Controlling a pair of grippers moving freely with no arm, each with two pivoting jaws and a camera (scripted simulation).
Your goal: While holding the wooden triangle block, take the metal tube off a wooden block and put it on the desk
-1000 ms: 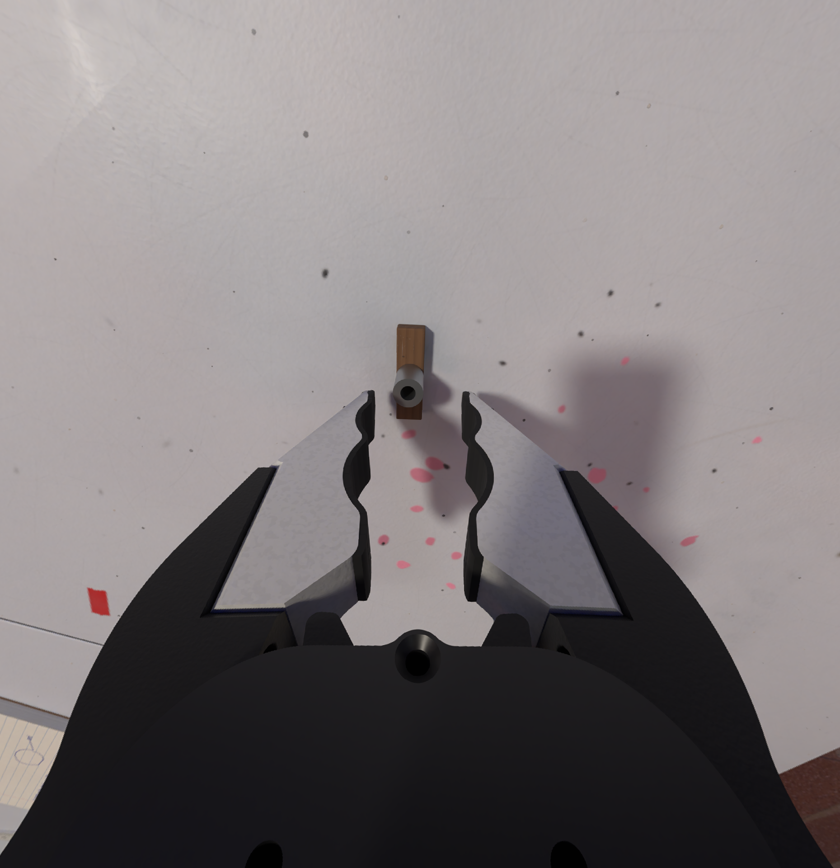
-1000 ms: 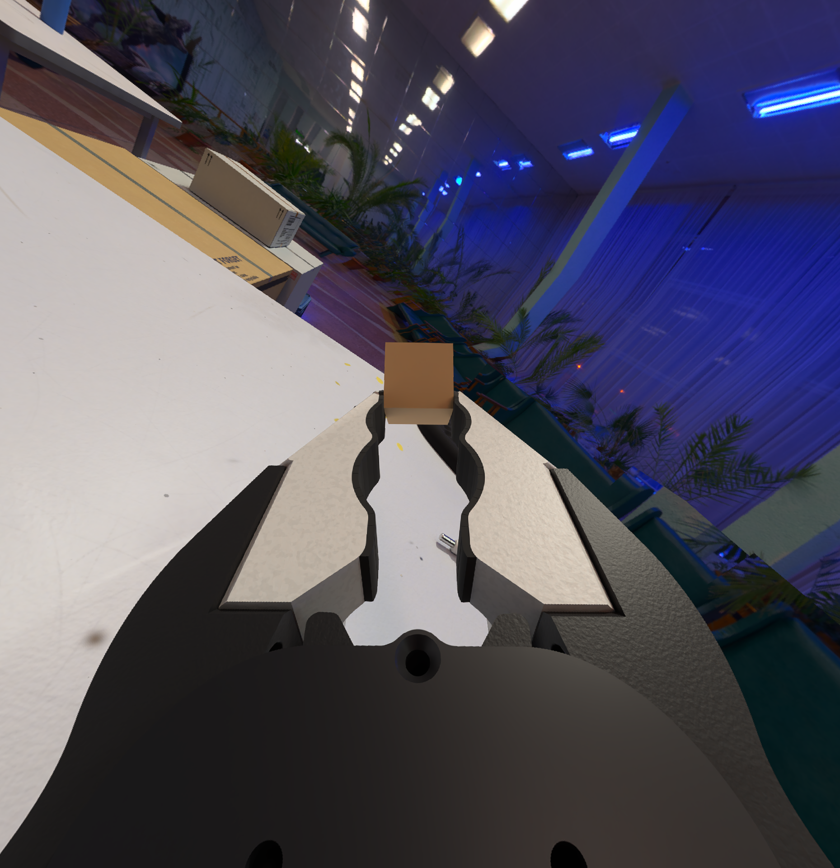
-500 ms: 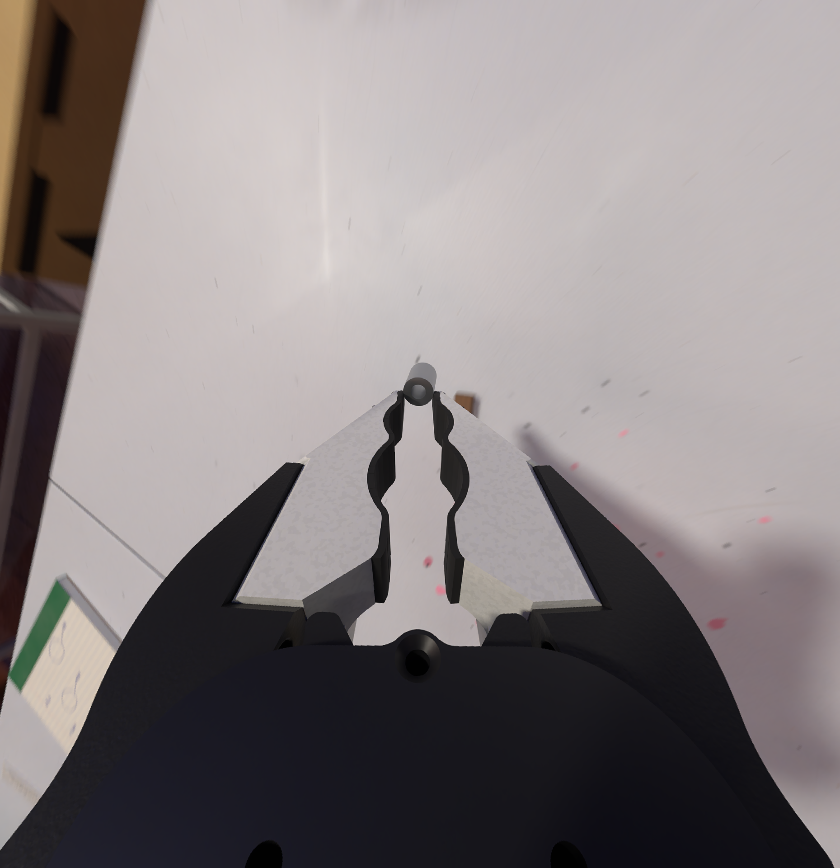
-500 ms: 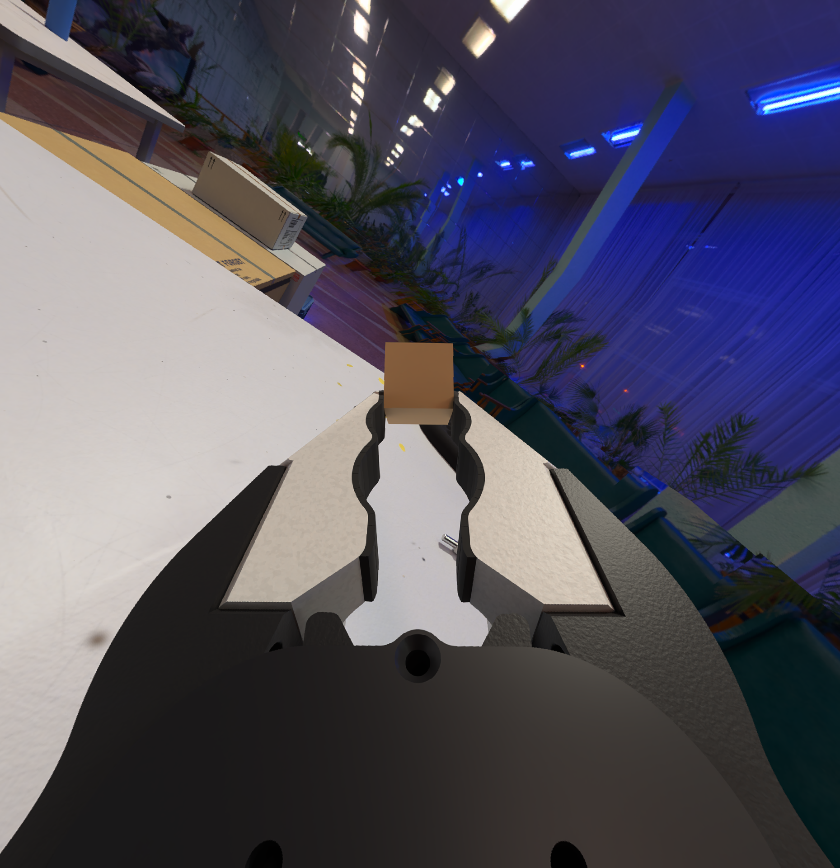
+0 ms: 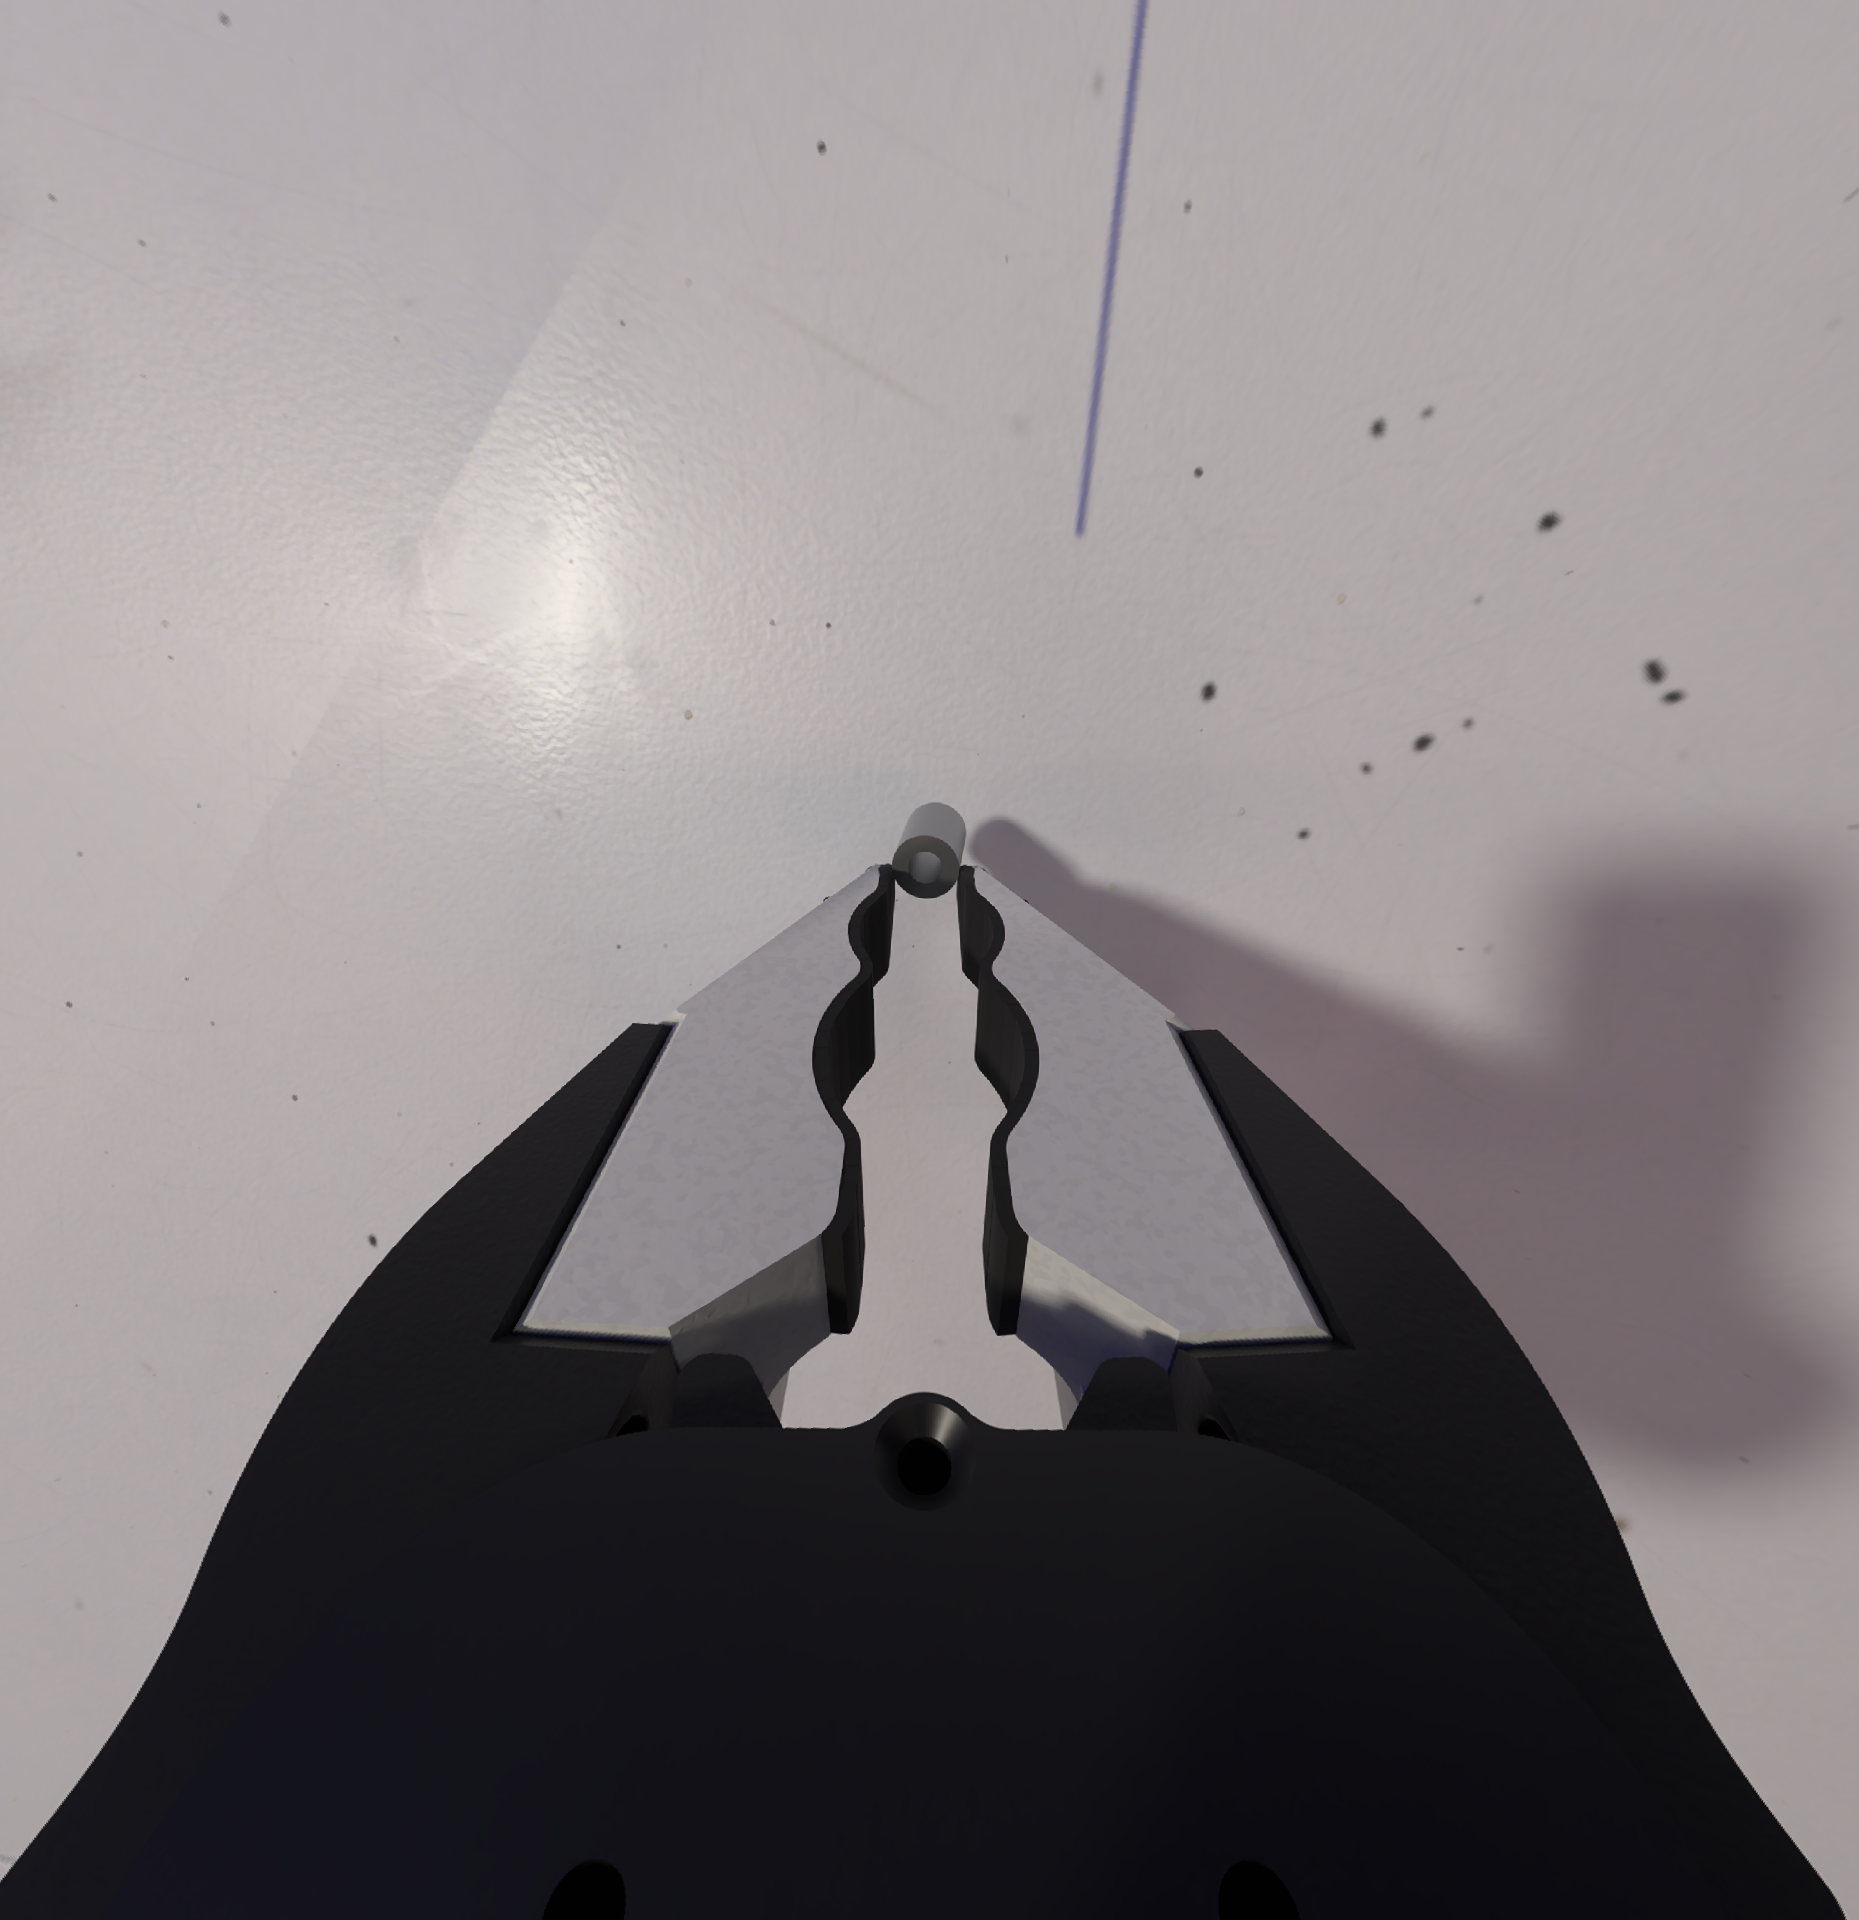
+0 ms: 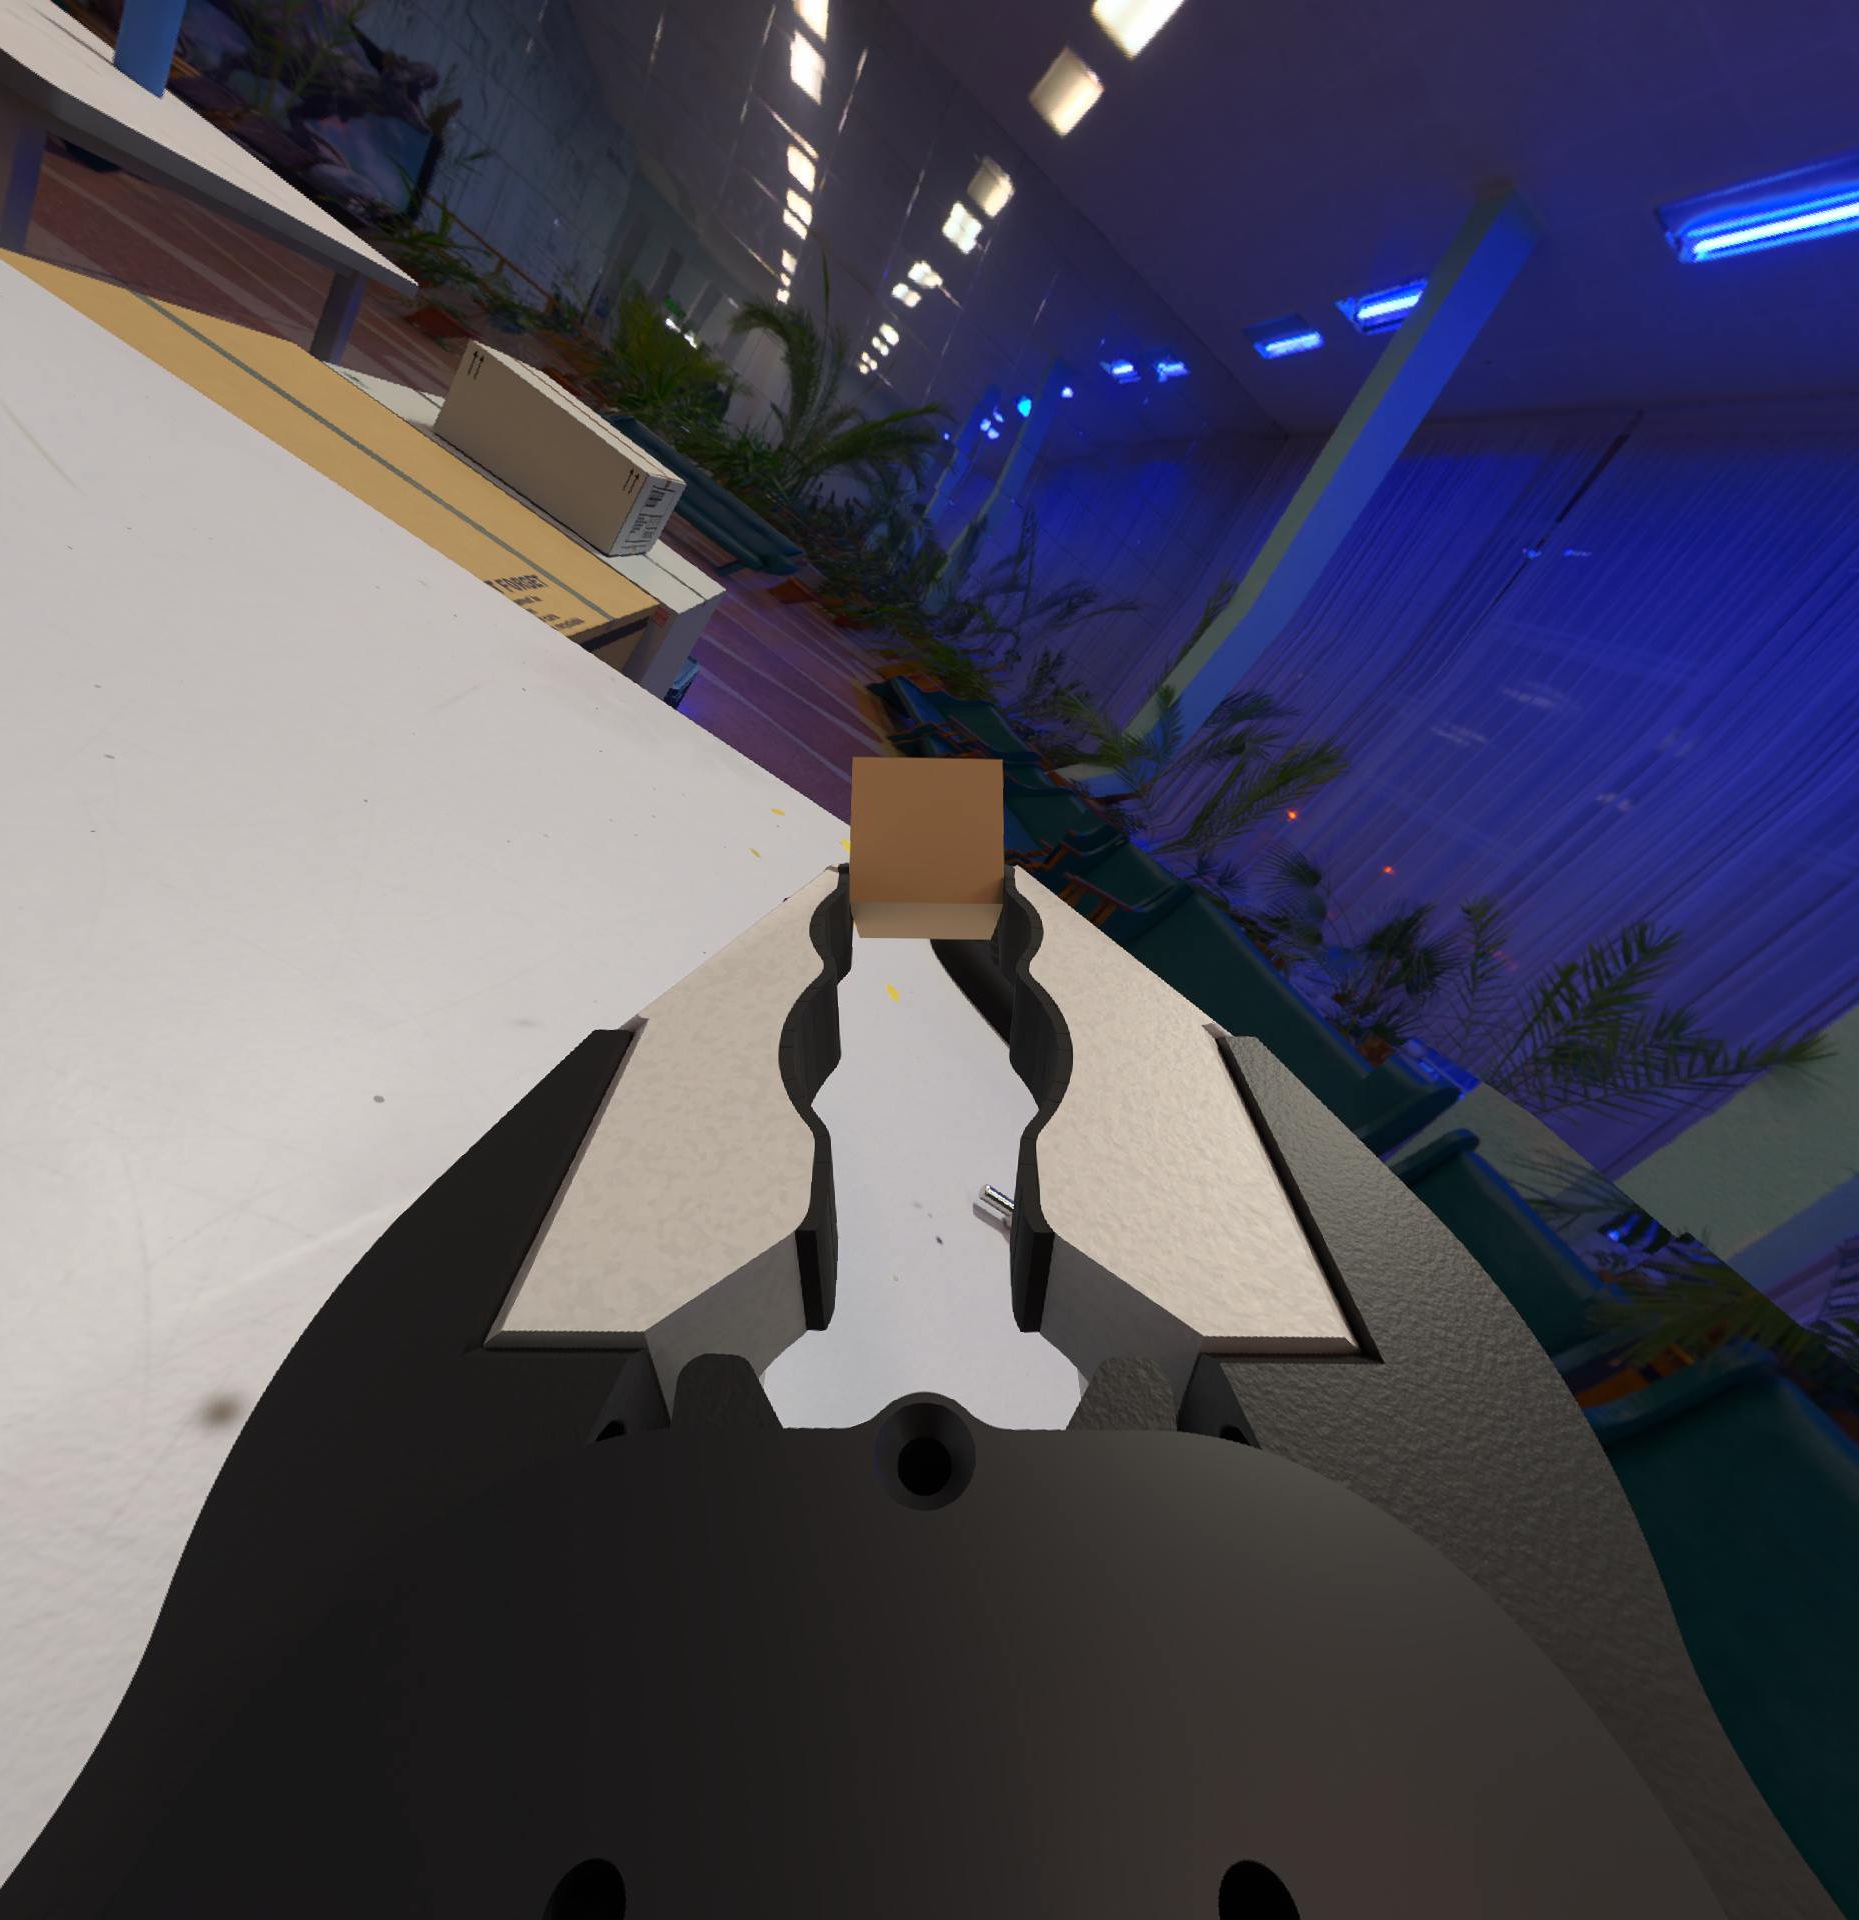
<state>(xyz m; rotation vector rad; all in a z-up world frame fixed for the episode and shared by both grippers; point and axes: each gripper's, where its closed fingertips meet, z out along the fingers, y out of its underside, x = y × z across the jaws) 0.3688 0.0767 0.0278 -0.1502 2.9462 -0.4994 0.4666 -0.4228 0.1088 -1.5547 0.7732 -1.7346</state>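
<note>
While the right gripper [image 6: 926, 902] keeps its jaws closed on the wooden triangle block [image 6: 926, 840], the left gripper [image 5: 926, 875] pinches the metal tube [image 5: 929, 858] above the white desk [image 5: 489, 520] — it seems the placing step — so next should be lowering, then opening.

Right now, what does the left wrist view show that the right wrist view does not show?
Only the left wrist view shows the left gripper shut on the short grey metal tube. Only the right wrist view shows the right gripper shut on the light brown wooden triangle block, a cardboard box and green plants. Both show the white speckled desk.
</note>
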